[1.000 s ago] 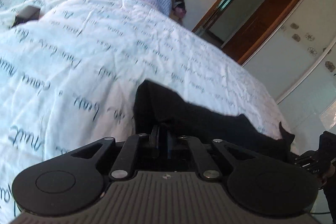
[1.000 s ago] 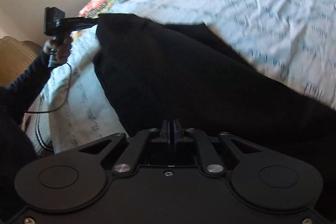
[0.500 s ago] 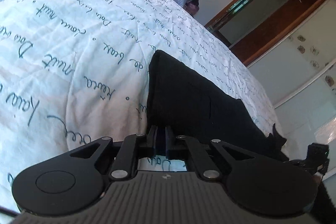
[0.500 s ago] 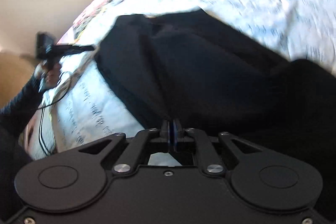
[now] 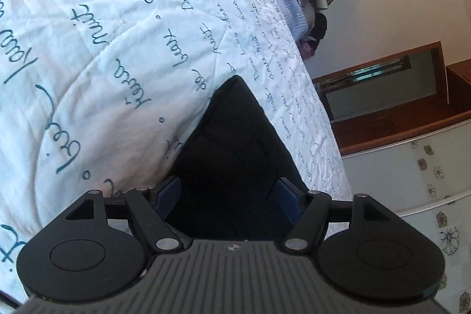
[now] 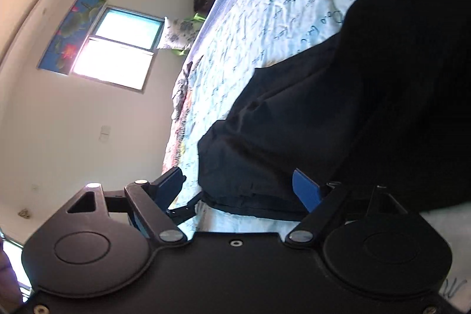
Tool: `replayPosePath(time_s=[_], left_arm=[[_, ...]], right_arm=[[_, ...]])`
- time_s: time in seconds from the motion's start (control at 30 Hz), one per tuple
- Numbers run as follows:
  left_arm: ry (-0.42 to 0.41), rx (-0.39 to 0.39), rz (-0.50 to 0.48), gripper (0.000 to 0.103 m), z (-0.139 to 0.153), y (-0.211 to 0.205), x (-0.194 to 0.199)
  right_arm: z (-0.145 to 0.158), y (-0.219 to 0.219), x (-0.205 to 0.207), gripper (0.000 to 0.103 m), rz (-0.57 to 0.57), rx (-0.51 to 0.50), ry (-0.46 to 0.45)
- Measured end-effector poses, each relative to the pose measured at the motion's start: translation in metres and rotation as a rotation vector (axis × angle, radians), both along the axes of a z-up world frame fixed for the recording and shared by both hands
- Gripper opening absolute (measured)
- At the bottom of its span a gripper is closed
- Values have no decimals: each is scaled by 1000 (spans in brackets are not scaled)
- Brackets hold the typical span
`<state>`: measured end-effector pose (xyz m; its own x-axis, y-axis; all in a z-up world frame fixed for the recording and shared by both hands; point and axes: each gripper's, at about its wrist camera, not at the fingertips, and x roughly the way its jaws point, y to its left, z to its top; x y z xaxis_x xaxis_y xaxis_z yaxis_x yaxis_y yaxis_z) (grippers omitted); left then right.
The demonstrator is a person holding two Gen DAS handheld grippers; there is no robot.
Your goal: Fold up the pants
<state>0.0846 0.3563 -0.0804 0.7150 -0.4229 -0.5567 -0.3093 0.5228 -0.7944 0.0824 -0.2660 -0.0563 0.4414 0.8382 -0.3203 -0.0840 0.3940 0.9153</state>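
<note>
Jaws apart over black pants [image 5: 235, 155] (creased)

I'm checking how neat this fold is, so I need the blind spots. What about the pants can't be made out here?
- Left wrist view: the near end of the black pants is hidden behind the left gripper body.
- Right wrist view: the pants run off the right edge.
- Both views: the fabric is too dark to count layers.
- Right wrist view: the right gripper body hides the quilt edge.

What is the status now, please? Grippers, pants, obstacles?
Left gripper open, right gripper open. Black pants lying folded on the bedspread, released. Nothing in the way.
</note>
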Motion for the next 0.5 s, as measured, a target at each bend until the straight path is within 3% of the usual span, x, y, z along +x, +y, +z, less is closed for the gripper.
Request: replayPosePath(time_s=[0.17,0.37,0.4,0.43,0.5], left_arm=[[3,-1,-18,72,4,-10,5],[31,-11,-3,70,-11,-14,18],[29,35,-3,65,-8,-18,20],[47,132,-15,42,-3,-24,23],[81,317,-54,31,9,-39,26]], right_arm=[[2,4,-4,83,0,-38,-10],[-8,6,-2,83,-11,-73,-4],[-9,8,-1,83,-11,-80,1],[-10,11,0,83,-12,-96,6],[-7,16,0,80,-23,-153,-1]])
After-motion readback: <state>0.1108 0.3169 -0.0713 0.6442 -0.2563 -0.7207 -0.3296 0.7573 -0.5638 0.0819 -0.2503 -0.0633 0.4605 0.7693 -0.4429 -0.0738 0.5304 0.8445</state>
